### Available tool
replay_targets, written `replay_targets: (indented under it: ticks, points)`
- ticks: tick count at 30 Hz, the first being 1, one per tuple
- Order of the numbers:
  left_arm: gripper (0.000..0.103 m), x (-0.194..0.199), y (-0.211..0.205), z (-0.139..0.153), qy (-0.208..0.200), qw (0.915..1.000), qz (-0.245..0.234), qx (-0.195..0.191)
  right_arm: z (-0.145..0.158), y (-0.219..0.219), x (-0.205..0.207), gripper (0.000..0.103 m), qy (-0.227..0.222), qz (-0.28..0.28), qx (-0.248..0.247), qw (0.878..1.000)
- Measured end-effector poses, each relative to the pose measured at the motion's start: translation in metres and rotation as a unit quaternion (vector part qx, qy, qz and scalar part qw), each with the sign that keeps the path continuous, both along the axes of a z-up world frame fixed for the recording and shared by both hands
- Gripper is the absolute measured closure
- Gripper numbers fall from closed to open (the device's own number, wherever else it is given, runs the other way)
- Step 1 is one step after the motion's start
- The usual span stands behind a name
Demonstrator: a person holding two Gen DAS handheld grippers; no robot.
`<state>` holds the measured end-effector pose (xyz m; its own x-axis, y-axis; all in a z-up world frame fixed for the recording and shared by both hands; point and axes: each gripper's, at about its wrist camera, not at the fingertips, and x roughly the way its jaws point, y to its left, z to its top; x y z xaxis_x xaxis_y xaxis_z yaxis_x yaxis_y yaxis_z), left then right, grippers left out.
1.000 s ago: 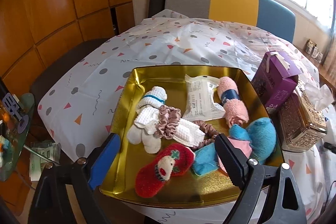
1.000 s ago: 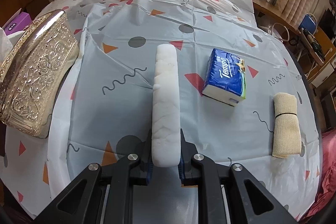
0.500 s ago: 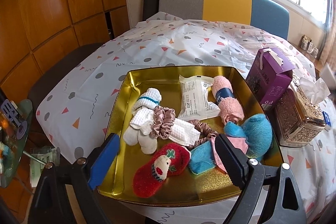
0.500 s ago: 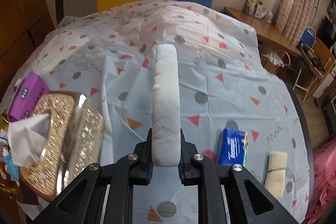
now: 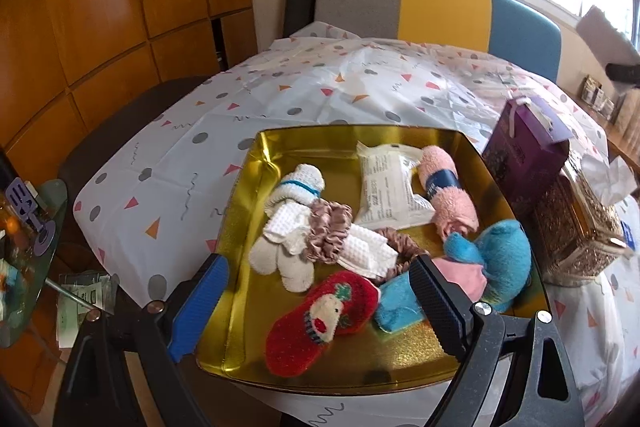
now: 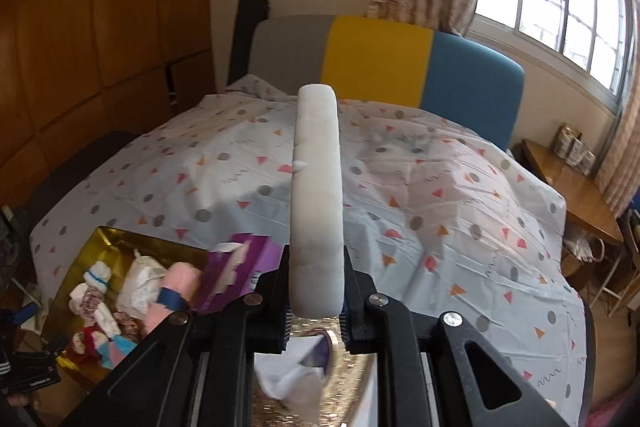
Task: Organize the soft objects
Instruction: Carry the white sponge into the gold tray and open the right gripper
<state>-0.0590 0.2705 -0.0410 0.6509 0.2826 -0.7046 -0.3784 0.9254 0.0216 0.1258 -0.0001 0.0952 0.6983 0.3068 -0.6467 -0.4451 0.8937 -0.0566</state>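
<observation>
Patterned cloth [image 6: 460, 227] with triangles and dots covers the table, and near its front edge sits the gold tray [image 5: 256, 195], already crowded with a red sock [image 5: 320, 319], a pink roll [image 5: 448, 195], blue plush pieces [image 5: 500, 259], white socks [image 5: 288, 227] and a sealed white packet [image 5: 384, 191]; a purple box [image 5: 524, 151] and an ornate tissue box [image 5: 576, 227] stand just beside the tray on its right. The right gripper [image 6: 316, 307] is clamped tight on the near end of a long white foam sponge [image 6: 318, 195], which juts forward above the table, the tissue box directly beneath it and the tray down to the left; the left gripper [image 5: 320, 299] hangs over the tray's near edge with its jaws wide apart and nothing between them. To place the sponge well, I judge it should travel high enough to clear both boxes; then come down over the bare gold patch at the tray's near side; lie flat rather than stand on end; and be let go only once it rests, since the foam may spring back when freed and roll over the rim.
</observation>
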Motion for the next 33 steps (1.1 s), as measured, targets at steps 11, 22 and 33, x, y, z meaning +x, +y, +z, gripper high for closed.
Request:
replay_targets:
  ticks: [11, 22, 33]
  points:
    - [0.010, -0.013, 0.021, 0.010, -0.020, 0.9992, 0.034, 0.011, -0.078, 0.136, -0.058, 0.086, 0.123, 0.174, 0.038, 0.976]
    - [0.006, -0.021, 0.032, 0.004, -0.016, 0.9986, 0.049, 0.010, -0.166, 0.211, -0.074, 0.086, 0.268, 0.212, 0.047, 0.938]
    - [0.006, -0.023, 0.035, -0.001, -0.014, 0.9986, 0.051, 0.006, -0.181, 0.198, -0.076, 0.071, 0.286, 0.190, 0.033, 0.938]
